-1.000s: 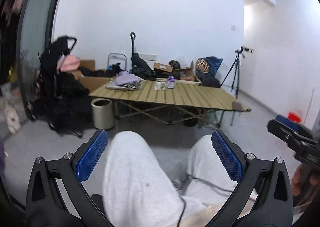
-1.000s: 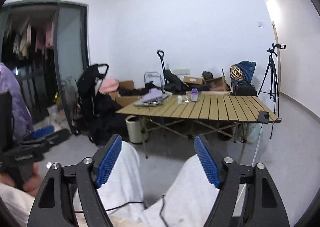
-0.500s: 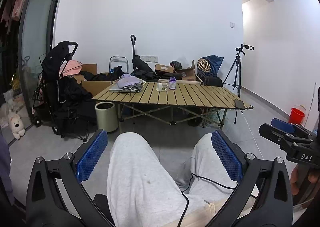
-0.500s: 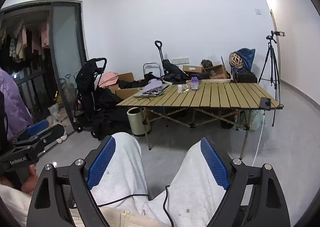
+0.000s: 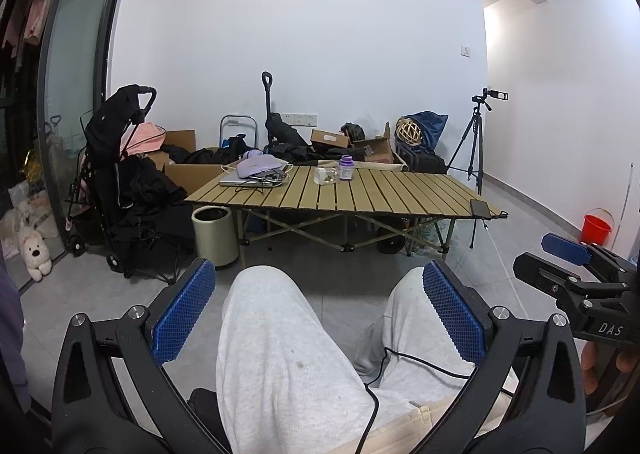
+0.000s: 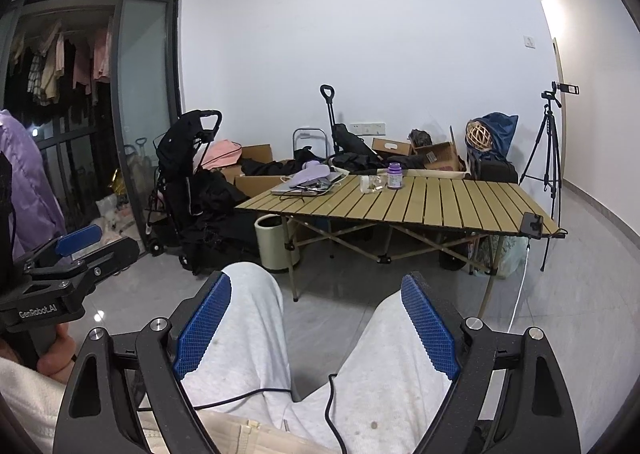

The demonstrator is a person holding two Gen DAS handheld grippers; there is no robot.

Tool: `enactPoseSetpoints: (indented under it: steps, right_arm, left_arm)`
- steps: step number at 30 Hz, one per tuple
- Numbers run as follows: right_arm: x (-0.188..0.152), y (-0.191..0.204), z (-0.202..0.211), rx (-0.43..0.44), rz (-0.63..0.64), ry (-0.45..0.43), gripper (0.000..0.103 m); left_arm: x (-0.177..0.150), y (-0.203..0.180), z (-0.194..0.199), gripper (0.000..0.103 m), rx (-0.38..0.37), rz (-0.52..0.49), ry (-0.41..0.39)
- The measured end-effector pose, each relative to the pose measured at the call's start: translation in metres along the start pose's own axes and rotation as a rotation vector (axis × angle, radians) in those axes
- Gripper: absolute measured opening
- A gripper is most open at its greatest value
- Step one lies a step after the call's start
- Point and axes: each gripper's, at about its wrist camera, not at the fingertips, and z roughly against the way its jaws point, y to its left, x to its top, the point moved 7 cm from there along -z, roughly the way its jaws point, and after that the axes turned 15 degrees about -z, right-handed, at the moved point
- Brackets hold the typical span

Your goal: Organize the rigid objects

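A slatted folding table (image 5: 384, 197) stands across the room; it also shows in the right wrist view (image 6: 448, 201). On it are a purple-lidded jar (image 5: 346, 167), a small white bottle and glass (image 5: 325, 175), a laptop under a purple cloth (image 5: 256, 173) and a black phone (image 5: 479, 207) at the right edge. My left gripper (image 5: 318, 314) is open and empty above the person's grey-trousered knees. My right gripper (image 6: 316, 324) is open and empty too, far from the table. The jar (image 6: 394, 175) and phone (image 6: 532, 222) show in the right wrist view.
A black stroller (image 5: 116, 173) and a beige bin (image 5: 215, 229) stand left of the table. Boxes and bags line the back wall. A tripod (image 5: 474, 141) and a red bucket (image 5: 597, 228) are on the right. A glass sliding door (image 6: 144, 109) is on the left.
Both cameras have tilted and steadied, so the table sits lower and nearer the middle. The right gripper's jaws have opened slightly wider. Both grippers stay empty.
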Motion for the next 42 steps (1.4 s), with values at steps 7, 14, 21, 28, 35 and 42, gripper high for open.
enactPoseSetpoints:
  steps: [7, 14, 21, 28, 35, 42]
  right_arm:
    - [0.000, -0.002, 0.000, -0.003, -0.006, 0.002, 0.091]
    - [0.000, -0.002, 0.000, -0.007, -0.006, 0.002, 0.091]
    - [0.000, -0.004, 0.000, -0.007, -0.002, 0.005, 0.091]
    - [0.000, -0.007, -0.002, -0.008, -0.005, 0.011, 0.091]
    - [-0.001, -0.008, -0.002, -0.008, -0.001, 0.015, 0.091]
    - [-0.003, -0.012, -0.004, -0.011, 0.002, 0.026, 0.091]
  left_arm:
    - [0.000, -0.001, 0.000, 0.103, -0.001, -0.003, 0.000]
    - [0.000, -0.002, 0.000, 0.103, -0.001, -0.002, 0.001]
    - [-0.003, -0.004, 0.000, 0.103, -0.005, 0.001, 0.006]
    - [-0.004, -0.007, 0.000, 0.103, -0.005, 0.003, 0.010]
    - [-0.005, -0.011, 0.001, 0.103, -0.005, 0.007, 0.015]
    - [-0.007, -0.013, 0.003, 0.103, -0.005, 0.007, 0.020]
